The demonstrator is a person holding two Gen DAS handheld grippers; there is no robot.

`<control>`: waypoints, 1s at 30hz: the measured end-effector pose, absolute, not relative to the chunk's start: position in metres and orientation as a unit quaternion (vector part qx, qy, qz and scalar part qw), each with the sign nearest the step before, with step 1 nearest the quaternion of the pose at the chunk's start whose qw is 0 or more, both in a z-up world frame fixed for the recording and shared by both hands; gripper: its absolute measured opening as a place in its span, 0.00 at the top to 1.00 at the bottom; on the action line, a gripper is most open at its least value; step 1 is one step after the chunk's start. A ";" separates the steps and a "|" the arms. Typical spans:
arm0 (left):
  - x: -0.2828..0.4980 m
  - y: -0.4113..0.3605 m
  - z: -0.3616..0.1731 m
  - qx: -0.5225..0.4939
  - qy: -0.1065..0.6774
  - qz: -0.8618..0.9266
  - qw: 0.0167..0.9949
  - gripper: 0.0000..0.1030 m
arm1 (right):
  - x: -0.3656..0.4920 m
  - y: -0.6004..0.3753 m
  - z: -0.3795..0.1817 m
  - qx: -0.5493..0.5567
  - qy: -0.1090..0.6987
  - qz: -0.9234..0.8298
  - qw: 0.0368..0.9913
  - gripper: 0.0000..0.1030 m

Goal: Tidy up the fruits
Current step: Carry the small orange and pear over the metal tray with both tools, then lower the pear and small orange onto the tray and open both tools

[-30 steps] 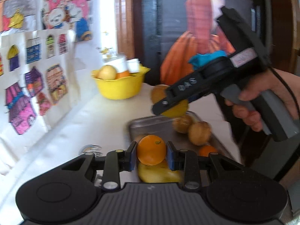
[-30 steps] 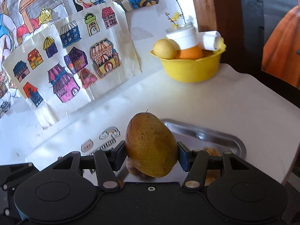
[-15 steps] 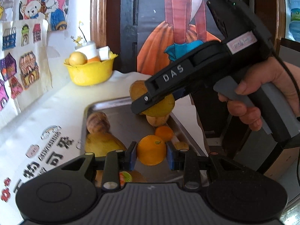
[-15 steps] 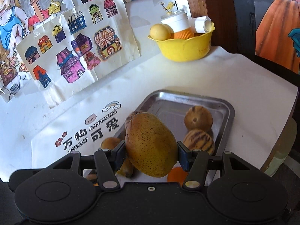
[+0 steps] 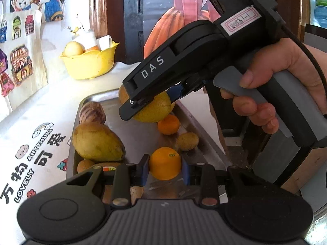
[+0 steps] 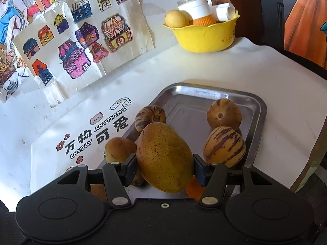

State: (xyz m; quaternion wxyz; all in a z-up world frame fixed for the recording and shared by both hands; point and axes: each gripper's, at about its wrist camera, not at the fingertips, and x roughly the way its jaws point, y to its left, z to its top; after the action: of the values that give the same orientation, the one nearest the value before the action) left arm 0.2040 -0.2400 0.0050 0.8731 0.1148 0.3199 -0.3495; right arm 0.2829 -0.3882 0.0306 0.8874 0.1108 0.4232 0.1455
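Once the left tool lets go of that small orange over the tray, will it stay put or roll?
The orange looks round and smooth, so it would probably roll. The metal tray is slick, though its raised rim and the mango nearby would likely stop it.

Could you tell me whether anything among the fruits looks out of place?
Only the yellow bowl: beside its pale fruit it holds a white and orange container and a paper roll. The metal tray holds only fruit, nothing spilled.
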 end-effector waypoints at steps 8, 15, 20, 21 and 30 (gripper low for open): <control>0.203 -0.241 0.002 0.118 0.317 -0.341 0.877 0.66 | 0.288 -0.389 0.022 0.105 0.422 0.138 0.890 0.44; 0.203 -0.241 0.002 0.117 0.316 -0.342 0.877 0.66 | 0.295 -0.385 0.018 0.105 0.426 0.143 0.887 0.44; 0.205 -0.241 0.002 0.114 0.317 -0.343 0.877 0.66 | 0.300 -0.380 0.014 0.098 0.437 0.137 0.884 0.44; 0.205 -0.240 0.002 0.113 0.317 -0.343 0.877 0.66 | 0.301 -0.379 0.013 0.097 0.439 0.136 0.883 0.44; 0.204 -0.242 0.001 0.117 0.312 -0.341 0.879 0.66 | 0.301 -0.374 0.008 0.090 0.442 0.136 0.882 0.44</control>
State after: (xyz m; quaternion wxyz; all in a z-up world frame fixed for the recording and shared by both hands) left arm 0.2042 -0.2423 0.0013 0.8791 0.1168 0.3121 -0.3408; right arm 0.3008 -0.3740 0.0078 0.8820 0.0901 0.4422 0.1361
